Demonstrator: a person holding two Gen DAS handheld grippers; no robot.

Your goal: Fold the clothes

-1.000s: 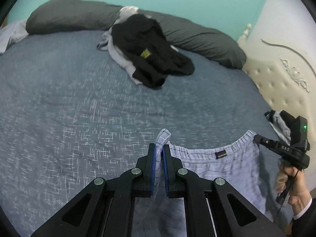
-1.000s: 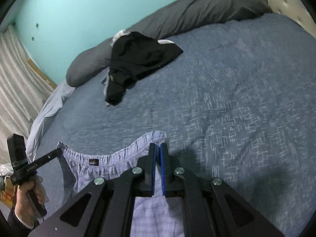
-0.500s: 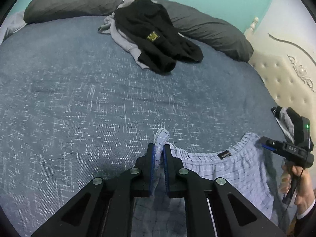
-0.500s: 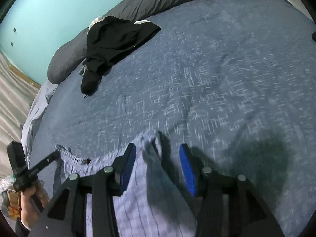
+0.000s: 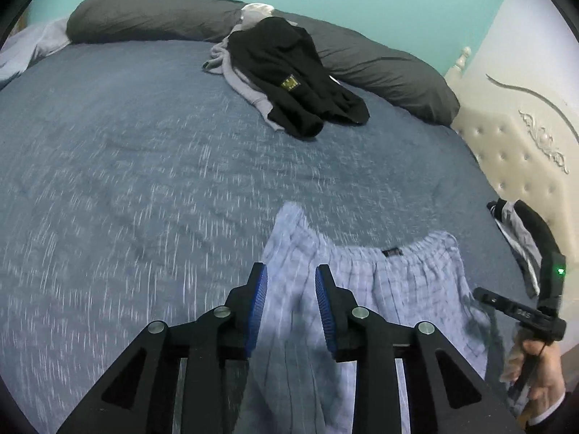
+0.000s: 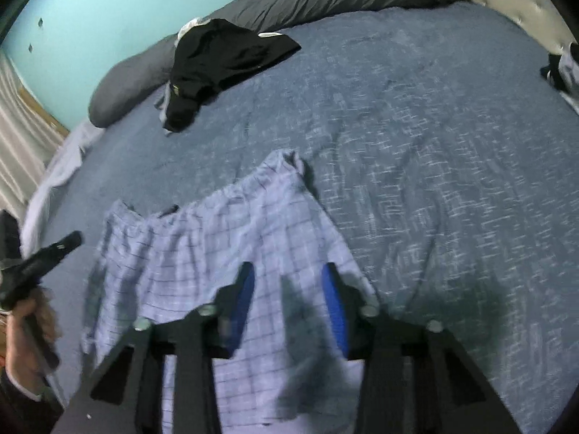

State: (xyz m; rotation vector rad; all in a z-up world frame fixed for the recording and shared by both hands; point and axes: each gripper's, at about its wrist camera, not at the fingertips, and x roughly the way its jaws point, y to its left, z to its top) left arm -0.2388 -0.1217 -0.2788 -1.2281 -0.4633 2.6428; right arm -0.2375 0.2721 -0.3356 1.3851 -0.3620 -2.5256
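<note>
Two grippers hang over the bed [image 5: 144, 188], and both stand with their blue pads apart, holding nothing. Just ahead of and beneath the left gripper [image 5: 291, 307] lie the pale checked shorts [image 5: 405, 289], spread flat on the blue cover with the waistband on the far side; one waistband corner pokes up a little beyond its fingertips. The right gripper [image 6: 287, 307] hovers above the same shorts [image 6: 217, 253], over their other side.

As I judge it, the shorts lie opened out in a single layer, with no fold that I can see. Far ahead of both grippers, a black garment [image 5: 289, 72] sits heaped on a grey one [image 5: 242, 83] against the dark bolster [image 5: 152, 14], plainly unfolded. More striped cloth [image 5: 517, 238] lies bunched off to the right of the left gripper.
</note>
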